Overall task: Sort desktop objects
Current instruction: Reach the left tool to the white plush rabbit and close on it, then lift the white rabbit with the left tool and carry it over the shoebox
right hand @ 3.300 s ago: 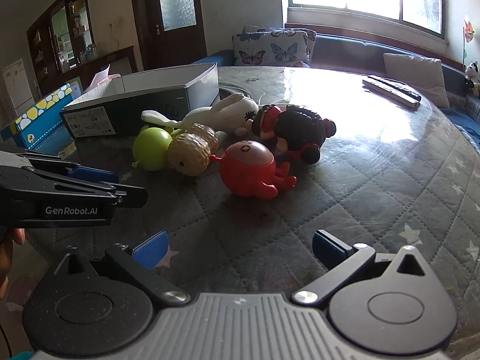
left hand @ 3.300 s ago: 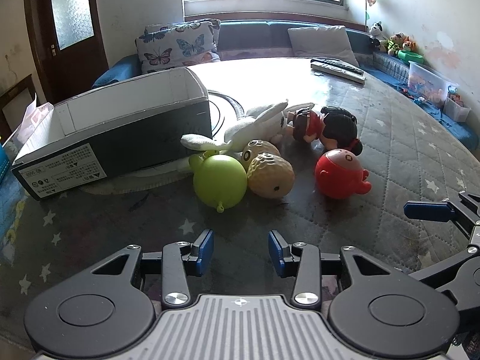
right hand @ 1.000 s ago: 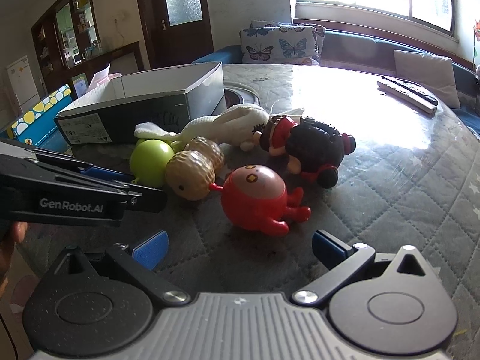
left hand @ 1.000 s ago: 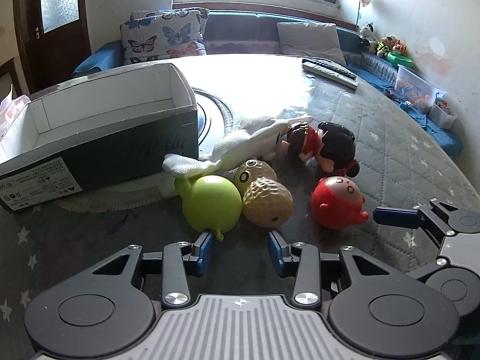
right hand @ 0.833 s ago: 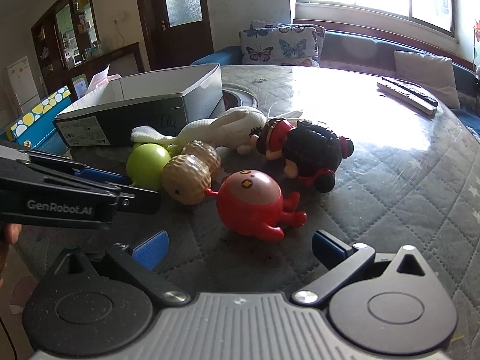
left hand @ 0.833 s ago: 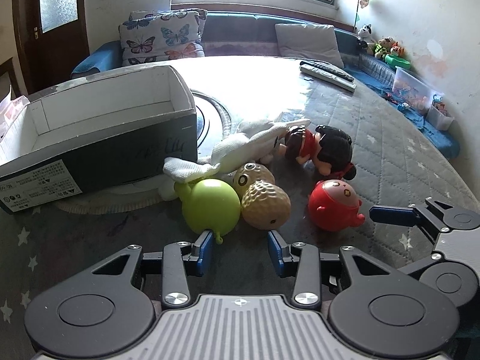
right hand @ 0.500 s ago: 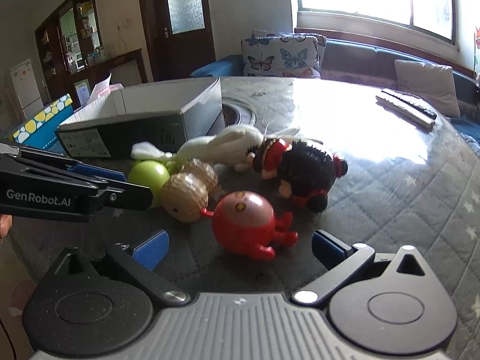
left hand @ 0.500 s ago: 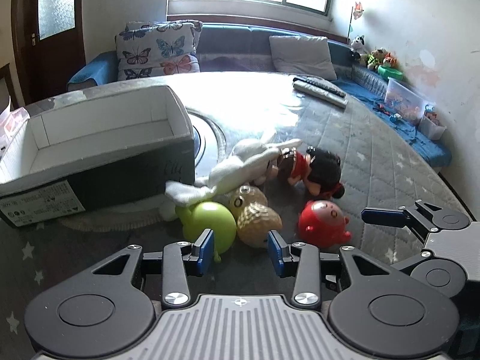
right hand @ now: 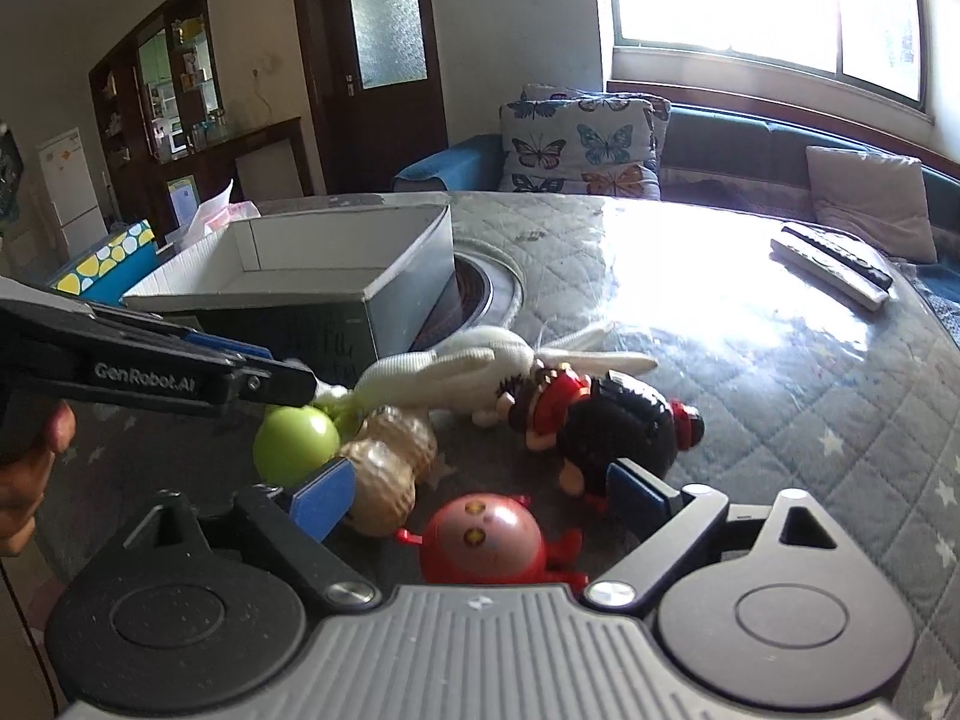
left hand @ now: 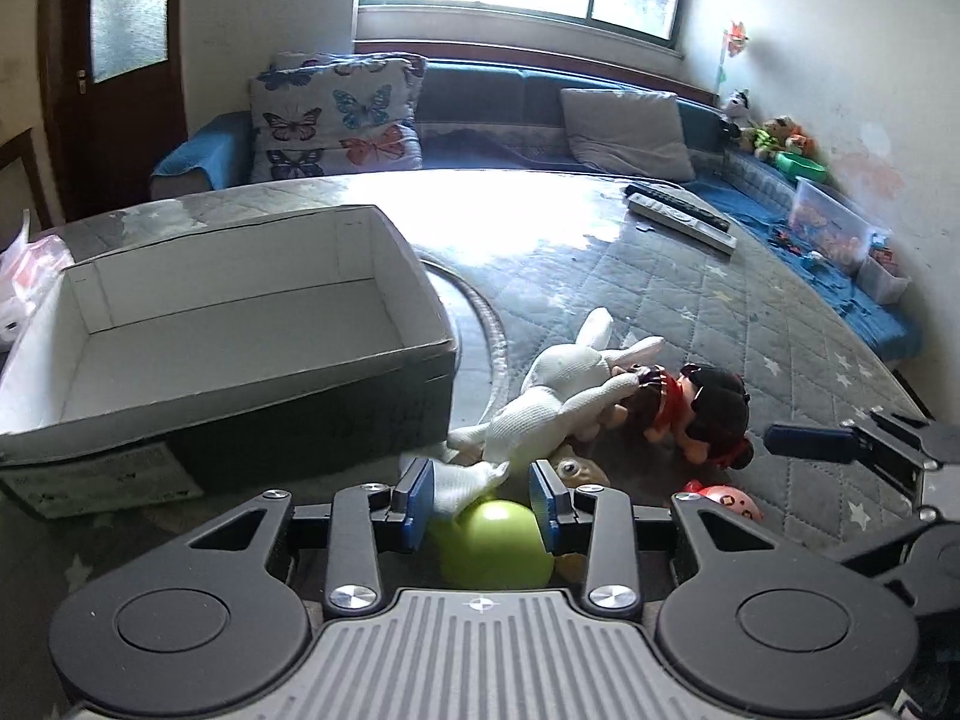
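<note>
1. Both grippers are now seen raised over the toy pile, which was farther ahead of them earlier.
2. The left gripper is held spread above the green ball at lower centre; the white plush rabbit has its foot between the pads.
3. The right gripper is spread wide over the red toy at bottom centre.
4. The tan peanut toy and dark-haired doll are crowded against these.
5. The open box is seen at centre left, remotes at upper right.
</note>
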`<state>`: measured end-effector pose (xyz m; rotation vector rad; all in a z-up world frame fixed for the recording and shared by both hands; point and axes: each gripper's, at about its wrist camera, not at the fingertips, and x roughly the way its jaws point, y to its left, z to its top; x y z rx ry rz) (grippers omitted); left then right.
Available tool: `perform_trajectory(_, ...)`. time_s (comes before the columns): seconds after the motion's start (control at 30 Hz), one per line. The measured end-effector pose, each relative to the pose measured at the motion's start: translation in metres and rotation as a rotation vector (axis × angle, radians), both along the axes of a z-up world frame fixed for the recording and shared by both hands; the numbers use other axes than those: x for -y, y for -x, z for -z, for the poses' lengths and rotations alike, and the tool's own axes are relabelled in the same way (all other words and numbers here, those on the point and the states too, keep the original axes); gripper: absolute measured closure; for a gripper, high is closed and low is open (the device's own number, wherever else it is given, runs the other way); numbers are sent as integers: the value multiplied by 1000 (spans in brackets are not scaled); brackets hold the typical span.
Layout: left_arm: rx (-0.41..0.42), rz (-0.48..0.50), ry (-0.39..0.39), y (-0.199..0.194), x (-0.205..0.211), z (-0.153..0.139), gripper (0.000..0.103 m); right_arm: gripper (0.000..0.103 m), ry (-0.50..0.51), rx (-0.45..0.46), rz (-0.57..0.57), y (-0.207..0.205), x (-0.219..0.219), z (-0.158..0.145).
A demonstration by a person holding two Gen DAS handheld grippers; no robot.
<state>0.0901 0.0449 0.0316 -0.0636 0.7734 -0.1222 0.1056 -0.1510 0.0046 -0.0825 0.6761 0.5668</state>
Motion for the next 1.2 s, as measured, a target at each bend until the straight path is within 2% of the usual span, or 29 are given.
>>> perform_trajectory(0.2, -29, 57, 5, -17, 0, 7, 68, 21, -8, -8, -12, -26, -4, -9)
perform_trajectory(0.43, -66, 92, 35, -31, -2, 16, 71, 23, 20, 4, -45, -55, -17, -14)
perform_trajectory(0.77, -111, 114, 49, -49, -2, 23, 68, 38, 34, -66, -98, -92, -39, -6)
perform_trajectory(1.0, -119, 142, 49, -56, 2, 29, 69, 47, 70, -110, -134, -104, -55, 5)
perform_trajectory(1.2, -99, 152, 55, -57, 2, 32, 79, 53, 69, -119, -117, -106, -55, 8)
